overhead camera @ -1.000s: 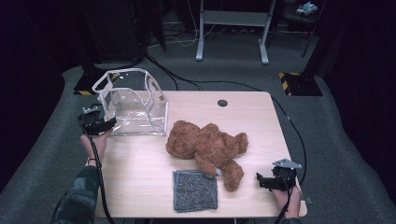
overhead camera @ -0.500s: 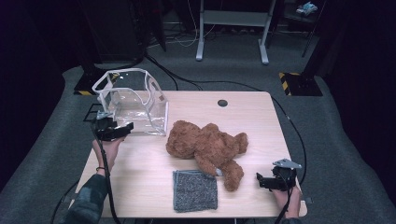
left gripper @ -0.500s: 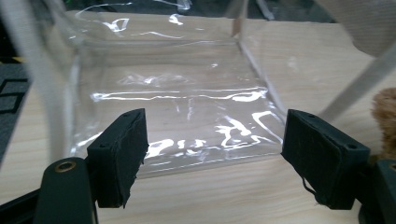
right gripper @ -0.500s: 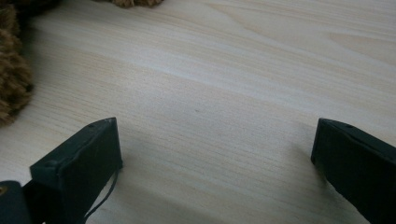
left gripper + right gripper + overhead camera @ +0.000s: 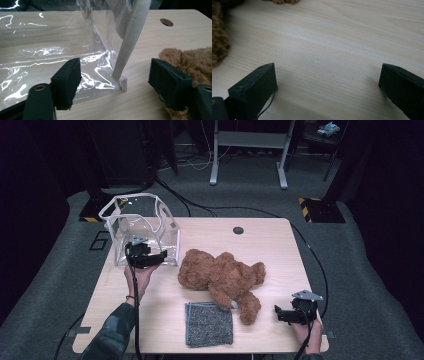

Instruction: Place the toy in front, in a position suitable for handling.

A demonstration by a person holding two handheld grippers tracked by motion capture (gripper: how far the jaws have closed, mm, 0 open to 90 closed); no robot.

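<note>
Left tongs [image 5: 115, 75] sit wide open right at the near corner of the clear bag [image 5: 140, 227] – teddy bear [image 5: 220, 275] just beside them. Right tongs [image 5: 327, 82] gape wide too, low over bare tabletop [image 5: 280, 250], near the bear's leg.

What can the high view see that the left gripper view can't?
The high view alone has the grey cloth, the right gripper with its jaws apart, and the whole teddy bear. The left gripper view alone has a close look at the bag's bottom corner between that gripper's open jaws. Both have the clear bag, brown fur and the table hole.
</note>
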